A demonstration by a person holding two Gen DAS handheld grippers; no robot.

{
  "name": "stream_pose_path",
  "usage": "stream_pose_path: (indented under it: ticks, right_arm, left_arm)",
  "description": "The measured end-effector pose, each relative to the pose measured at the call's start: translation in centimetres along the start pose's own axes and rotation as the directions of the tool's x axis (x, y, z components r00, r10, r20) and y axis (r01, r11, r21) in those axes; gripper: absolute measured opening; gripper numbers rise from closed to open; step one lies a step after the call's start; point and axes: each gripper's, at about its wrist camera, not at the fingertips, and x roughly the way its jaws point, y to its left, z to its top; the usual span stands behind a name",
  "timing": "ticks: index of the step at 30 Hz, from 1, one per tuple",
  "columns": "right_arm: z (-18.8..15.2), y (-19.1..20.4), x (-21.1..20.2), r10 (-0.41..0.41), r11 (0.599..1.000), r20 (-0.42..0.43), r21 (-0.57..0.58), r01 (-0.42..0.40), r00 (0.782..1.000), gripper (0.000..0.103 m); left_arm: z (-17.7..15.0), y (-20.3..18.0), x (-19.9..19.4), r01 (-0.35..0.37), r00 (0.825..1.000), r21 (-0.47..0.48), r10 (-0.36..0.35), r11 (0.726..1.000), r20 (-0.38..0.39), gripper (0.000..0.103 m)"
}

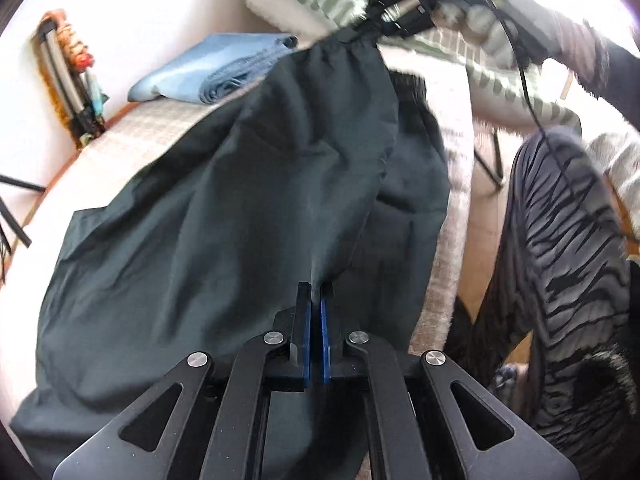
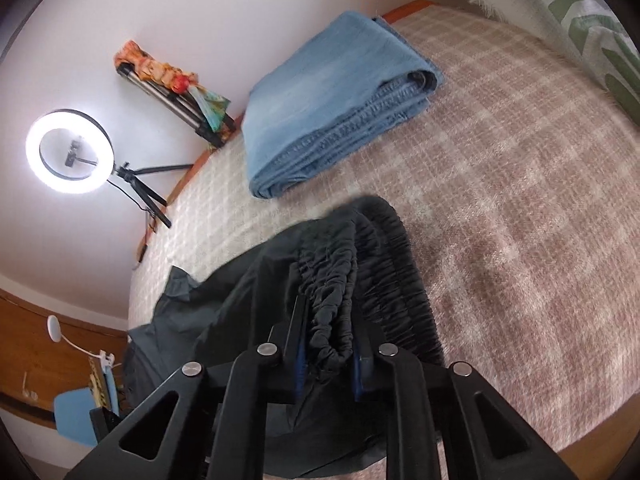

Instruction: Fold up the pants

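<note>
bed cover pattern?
Pinkish-beige and white plaid on the bed cover, fuzzy texture. Clearest in the right wrist view.

I've got the pants [image 1: 240, 208] draped over the bed [image 2: 500, 184], hanging between my two grippers. My left gripper [image 1: 316, 292] pinches the cloth at its near edge; my right gripper [image 2: 326, 320] sits around the bunched waistband [image 2: 332, 280], up beyond the left one. Behind the pants on the bed lies a folded blanket [image 2: 332, 108], near the wall [image 2: 160, 8]. Left of the blanket a rack [image 2: 172, 92] leans on that wall, and a ring light [image 2: 68, 151] stands further left, off the bed. A pillow [image 2: 584, 20] sits at the bed's far right.
</note>
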Motion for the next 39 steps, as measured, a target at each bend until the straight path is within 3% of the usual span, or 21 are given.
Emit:
stream_pose_path:
  ticks: [6, 9, 17, 22, 24, 25, 26, 28, 31, 36, 39]
  right_arm:
    - [-1.4, 1.9, -3.2, 0.029, 0.999, 0.032, -0.029, -0.028, 0.999, 0.013]
    - [-2.9, 2.3, -4.4, 0.034, 0.997, 0.033, -0.064, -0.031, 0.999, 0.013]
    - [-6.5, -2.7, -3.2, -0.058, 0.998, -0.041, 0.000, 0.058, 0.997, 0.012]
    - [-6.6, -3.6, -1.5, -0.091, 0.995, -0.140, -0.040, 0.087, 0.986, 0.014]
    - [-6.8, -2.4, -1.3, -0.126, 0.986, -0.162, -0.126, 0.106, 0.979, 0.022]
    - [-6.7, -2.0, -1.7, -0.154, 0.979, -0.150, -0.159, 0.130, 0.977, 0.040]
    - [-6.7, -1.6, -1.8, -0.166, 0.973, -0.133, -0.181, 0.141, 0.977, 0.044]
    - [-6.1, -1.3, -3.1, -0.177, 0.959, -0.056, -0.236, 0.160, 0.983, 0.052]
    - [-4.9, -2.0, -4.2, -0.148, 0.961, 0.025, -0.233, 0.150, 0.989, 0.081]
    - [-2.7, -3.2, -1.7, -0.114, 0.961, 0.057, -0.246, 0.125, 0.992, 0.081]
    - [-1.7, -2.6, 0.2, -0.079, 0.957, 0.051, -0.277, 0.090, 0.996, 0.082]
  left_arm:
    - [-0.3, 0.7, -4.0, -0.016, 0.997, -0.012, 0.017, 1.000, 0.069, 0.002]
    - [-0.7, 0.6, -5.1, 0.016, 0.997, -0.023, -0.014, 1.000, 0.079, 0.002]
    - [-2.0, -3.1, -3.1, 0.085, 0.996, 0.059, -0.086, 0.995, 0.009, 0.002]
    - [-2.5, -3.1, -2.0, 0.077, 0.997, 0.063, -0.075, 0.995, -0.031, 0.002]
    - [-2.5, -2.5, -2.1, 0.071, 0.997, 0.045, -0.070, 0.996, -0.034, 0.003]
    - [-2.5, -2.2, -2.2, 0.075, 0.997, 0.029, -0.074, 0.997, -0.037, 0.005]
    - [-2.4, -1.9, -2.3, 0.075, 0.996, 0.008, -0.074, 0.997, -0.041, 0.007]
    - [-2.4, -1.4, -2.8, 0.082, 0.995, -0.034, -0.084, 0.996, -0.047, 0.013]
    - [-2.7, -0.2, -4.7, 0.078, 0.997, -0.103, -0.080, 0.992, -0.021, 0.024]
    - [-4.8, 3.3, -9.4, -0.018, 0.999, -0.238, 0.026, 0.971, 0.031, 0.026]
    - [-7.6, 6.4, -12.4, -0.143, 0.988, -0.331, 0.152, 0.933, 0.003, 0.026]
